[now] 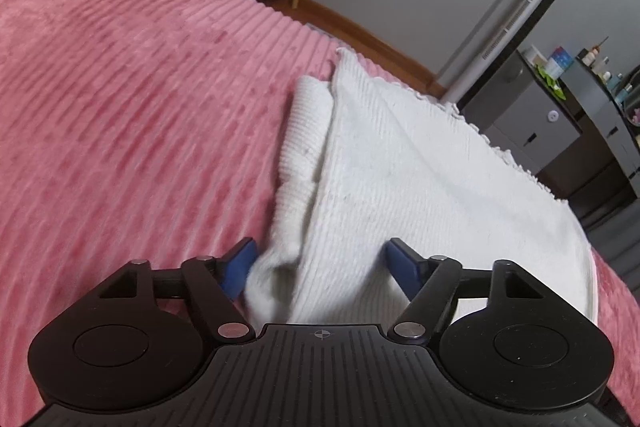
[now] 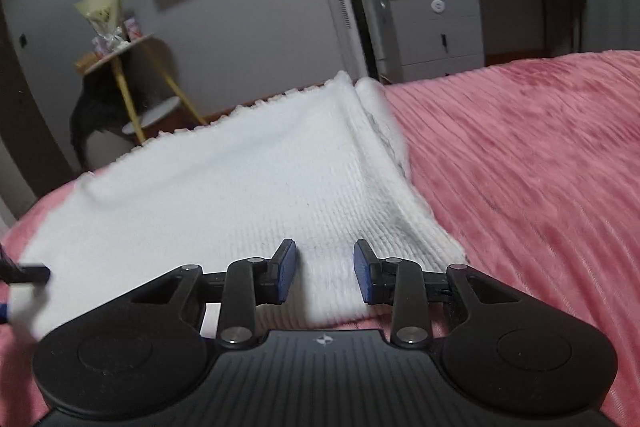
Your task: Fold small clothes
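Partly folded white knit point(image 1: 400, 163) on the bed point(image 1: 120, 107); both hand-held grippers, left point(image 1: 320, 261) and right point(image 2: 325, 273), spread at its near edge, more folds likely remaining.

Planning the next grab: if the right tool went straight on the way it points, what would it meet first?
Probably the white knit garment: the right tool has open jaws just above its near edge; depth is unclear.

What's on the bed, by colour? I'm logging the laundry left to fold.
White: 1, the knit garment, partly folded.
Pink: 1, the ribbed bedspread underneath it.
Black with blue pads: 2, the left hand-held gripper and the right hand-held gripper, both over the garment's near edge.
Total: 4
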Demonstrator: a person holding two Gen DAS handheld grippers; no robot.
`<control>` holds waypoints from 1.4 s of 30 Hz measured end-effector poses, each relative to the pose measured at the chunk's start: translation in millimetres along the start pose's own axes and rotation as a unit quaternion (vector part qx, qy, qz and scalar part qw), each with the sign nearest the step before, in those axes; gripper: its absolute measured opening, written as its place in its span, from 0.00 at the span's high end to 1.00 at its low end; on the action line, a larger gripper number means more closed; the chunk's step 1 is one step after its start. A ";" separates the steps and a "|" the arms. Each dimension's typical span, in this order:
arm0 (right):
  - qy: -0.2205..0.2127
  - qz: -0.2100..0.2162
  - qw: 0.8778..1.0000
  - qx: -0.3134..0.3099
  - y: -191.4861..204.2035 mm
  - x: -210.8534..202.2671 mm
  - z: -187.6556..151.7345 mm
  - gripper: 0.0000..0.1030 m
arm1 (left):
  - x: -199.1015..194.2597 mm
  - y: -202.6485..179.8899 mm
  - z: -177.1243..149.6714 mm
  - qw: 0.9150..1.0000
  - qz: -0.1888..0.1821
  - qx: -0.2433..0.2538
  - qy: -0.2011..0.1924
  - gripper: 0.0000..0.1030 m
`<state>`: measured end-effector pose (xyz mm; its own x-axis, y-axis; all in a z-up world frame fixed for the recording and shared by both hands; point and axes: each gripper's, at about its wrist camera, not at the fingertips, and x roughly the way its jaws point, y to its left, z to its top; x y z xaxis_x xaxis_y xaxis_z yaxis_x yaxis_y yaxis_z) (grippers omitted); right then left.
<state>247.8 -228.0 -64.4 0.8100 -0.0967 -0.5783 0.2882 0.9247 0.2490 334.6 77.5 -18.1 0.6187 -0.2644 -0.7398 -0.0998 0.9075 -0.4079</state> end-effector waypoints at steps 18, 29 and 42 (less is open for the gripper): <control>0.013 0.145 0.982 -0.123 84.4 6.0 -23.0 0.85 | -24.9 -61.0 26.6 0.997 -0.026 0.071 0.002 0.74; -0.025 0.105 0.989 0.101 -28.9 -2.8 9.1 0.84 | 19.6 -179.6 -37.0 0.975 -0.080 0.201 0.048 0.65; 0.033 0.214 0.943 0.254 -54.0 19.9 15.8 0.57 | -65.0 -60.4 -92.6 0.996 0.010 0.083 -0.027 0.43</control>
<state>256.4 -285.7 -77.1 0.8787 0.2833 -0.3842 0.1642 0.5763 0.8006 228.2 9.6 5.0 0.6598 -0.2322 -0.7147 0.0147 0.9549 -0.2966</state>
